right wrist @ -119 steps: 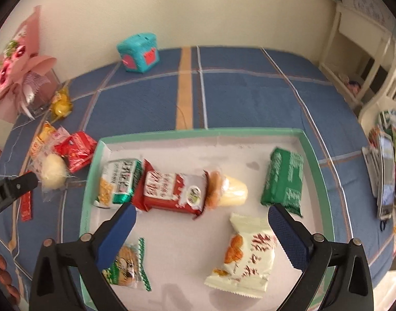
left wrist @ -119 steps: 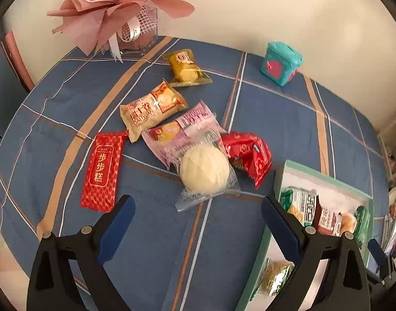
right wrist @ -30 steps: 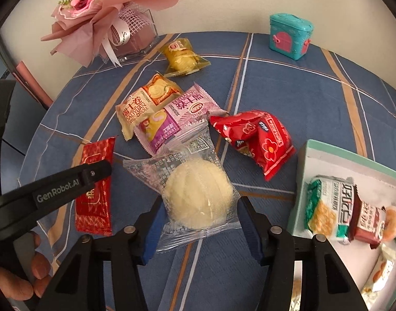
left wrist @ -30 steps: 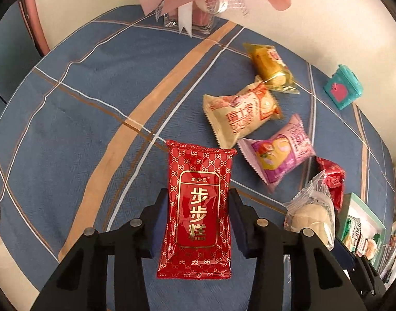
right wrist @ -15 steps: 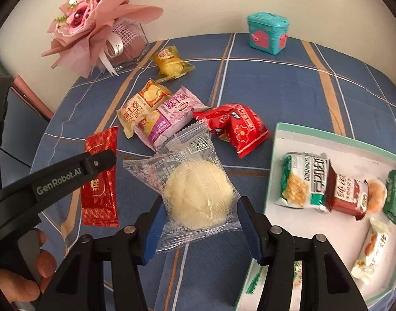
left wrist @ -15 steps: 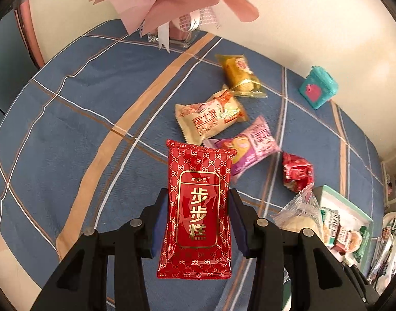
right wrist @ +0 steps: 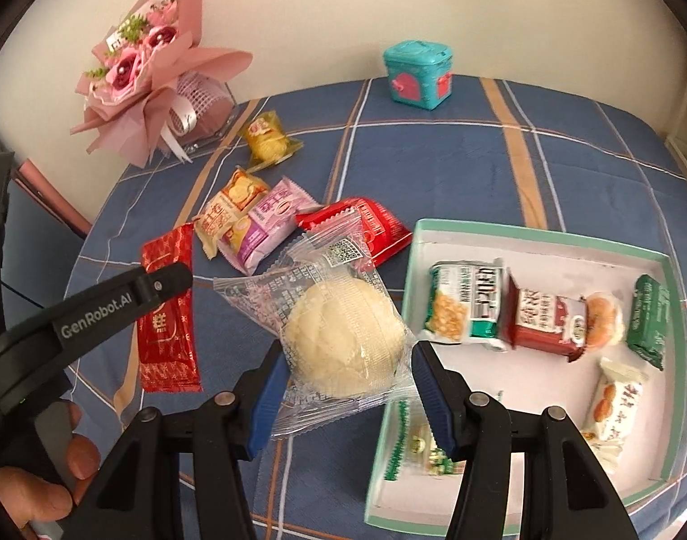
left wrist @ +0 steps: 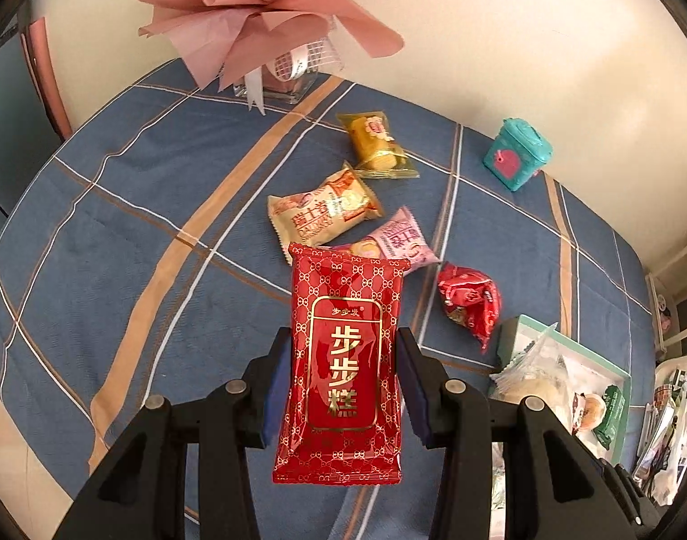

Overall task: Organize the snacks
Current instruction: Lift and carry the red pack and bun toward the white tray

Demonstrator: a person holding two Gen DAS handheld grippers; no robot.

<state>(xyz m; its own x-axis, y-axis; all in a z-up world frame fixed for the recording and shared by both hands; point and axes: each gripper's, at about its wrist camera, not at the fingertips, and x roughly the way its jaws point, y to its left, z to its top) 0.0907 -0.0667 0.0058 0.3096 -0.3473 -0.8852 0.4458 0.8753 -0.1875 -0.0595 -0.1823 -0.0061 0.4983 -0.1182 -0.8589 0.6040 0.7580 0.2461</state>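
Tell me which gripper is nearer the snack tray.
Right. The right gripper, holding the bun packet, sits beside the tray; the left gripper, holding the red packet, is farther off.

Snack packets loose on blue plaid tablecloth (right wrist: 568,171): four.
- yellow cake packet (right wrist: 267,138), upper centre-left
- beige roll packet (right wrist: 228,209)
- pink-purple packet (right wrist: 267,225)
- crumpled red packet (right wrist: 379,225)

Packets clamped in grippers: two.
- red gold-lettered packet (left wrist: 343,360)
- clear-wrapped pale bun (right wrist: 343,337)

Packets in green-rimmed tray (right wrist: 523,229), right: six.

Pink bouquet (right wrist: 150,72): one.

Teal box (right wrist: 417,74): one.

Cream wall (right wrist: 298,9), blue plaid tablecloth (right wrist: 433,157)
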